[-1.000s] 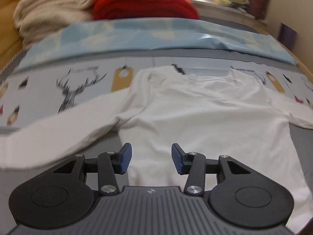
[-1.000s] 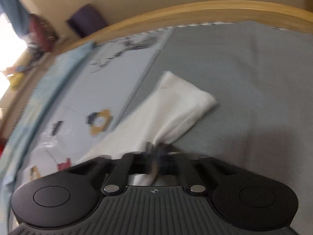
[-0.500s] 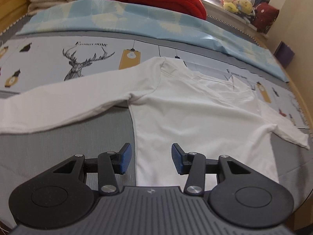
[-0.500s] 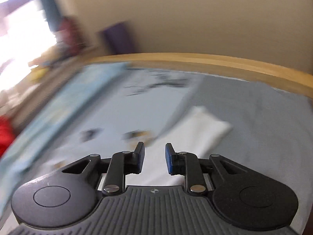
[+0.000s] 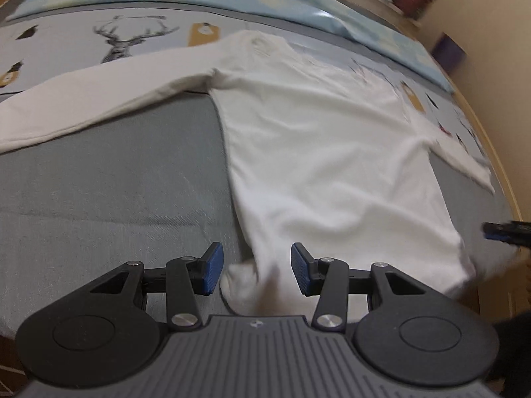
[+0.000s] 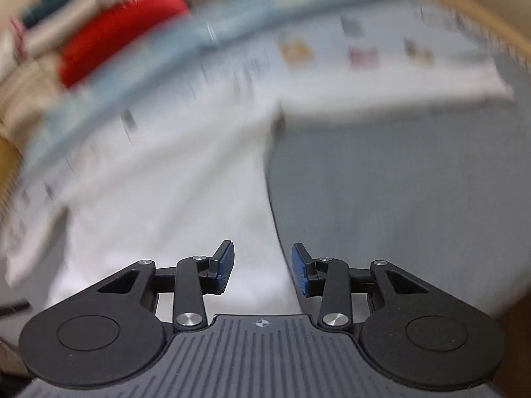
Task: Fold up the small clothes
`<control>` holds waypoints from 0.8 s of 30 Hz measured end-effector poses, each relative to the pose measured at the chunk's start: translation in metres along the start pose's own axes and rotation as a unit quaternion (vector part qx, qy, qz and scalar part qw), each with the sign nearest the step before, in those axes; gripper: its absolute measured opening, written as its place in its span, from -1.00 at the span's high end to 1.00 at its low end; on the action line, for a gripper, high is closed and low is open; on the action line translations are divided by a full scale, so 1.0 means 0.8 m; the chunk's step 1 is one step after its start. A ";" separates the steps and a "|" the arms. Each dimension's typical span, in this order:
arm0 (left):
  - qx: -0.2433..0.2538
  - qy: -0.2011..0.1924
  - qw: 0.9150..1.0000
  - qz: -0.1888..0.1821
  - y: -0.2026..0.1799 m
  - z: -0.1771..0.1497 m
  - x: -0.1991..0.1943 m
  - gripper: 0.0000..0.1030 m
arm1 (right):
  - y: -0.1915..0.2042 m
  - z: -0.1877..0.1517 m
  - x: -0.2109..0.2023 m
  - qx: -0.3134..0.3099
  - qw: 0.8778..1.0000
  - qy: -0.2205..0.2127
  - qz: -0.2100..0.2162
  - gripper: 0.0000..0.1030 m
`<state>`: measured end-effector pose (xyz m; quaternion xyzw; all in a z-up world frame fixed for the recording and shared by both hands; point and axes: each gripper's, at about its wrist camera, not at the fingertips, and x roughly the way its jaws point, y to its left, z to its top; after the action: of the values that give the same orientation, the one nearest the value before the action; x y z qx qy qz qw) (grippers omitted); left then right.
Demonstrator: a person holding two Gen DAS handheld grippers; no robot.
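While the left claw (image 5: 254,273) stands released, its blue pads spread wide, the bottom corner of the white long-sleeved cotton shirt (image 5: 332,165) lies bunched right between them, touching neither pad as far as can be told. Ahead of that claw the shirt spreads flat on the grey bed sheet (image 5: 109,179), the body smooth with a few soft creases, one sleeve stretched far out to the left and the other trailing off to the right. Beyond its collar lies a pale printed cover with a deer drawing (image 5: 132,38).

The right claw (image 6: 262,270) is also released, holding nothing, pads well apart. The shirt (image 6: 172,205) lies ahead and left of it, its side edge running between the pads; this view is blurred. Its sleeve (image 6: 391,94) reaches rightwards ahead.
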<state>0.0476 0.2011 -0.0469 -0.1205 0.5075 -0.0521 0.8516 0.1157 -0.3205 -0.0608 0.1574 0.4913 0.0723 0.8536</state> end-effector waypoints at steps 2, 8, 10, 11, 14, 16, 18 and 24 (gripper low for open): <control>0.015 0.012 1.000 -0.008 -0.002 -0.008 0.005 0.03 | 0.005 -0.013 0.020 -0.028 0.999 0.034 -0.019 0.22; 0.082 0.020 0.996 -0.005 -0.025 -0.017 0.024 0.15 | 0.005 -0.042 0.058 -0.093 0.989 0.096 -0.067 0.22; 0.104 0.030 0.994 0.006 -0.034 -0.019 0.035 0.23 | 0.002 -0.049 0.066 -0.108 0.985 0.113 -0.074 0.22; 0.119 0.037 0.992 0.019 -0.038 -0.021 0.042 0.41 | 0.004 -0.055 0.069 -0.118 0.982 0.122 -0.077 0.23; 0.156 0.054 0.986 0.038 -0.042 -0.028 0.054 0.96 | 0.009 -0.066 0.071 -0.144 0.978 0.132 -0.076 0.33; 0.167 0.044 0.985 0.025 -0.041 -0.029 0.044 0.98 | 0.012 -0.068 0.070 -0.154 0.977 0.133 -0.066 0.85; 0.147 0.009 0.989 -0.018 -0.033 -0.023 0.014 0.98 | 0.014 -0.067 0.061 -0.160 0.978 0.129 -0.046 0.89; -0.021 -0.105 0.960 -0.259 0.049 -0.004 -0.070 1.00 | -0.044 -0.012 -0.041 0.009 0.990 -0.018 0.137 0.90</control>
<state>0.0167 0.2504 -0.0111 -0.2700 0.3678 -0.2473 0.8548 0.0897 -0.3608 -0.0502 0.2319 0.4500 0.1810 0.8432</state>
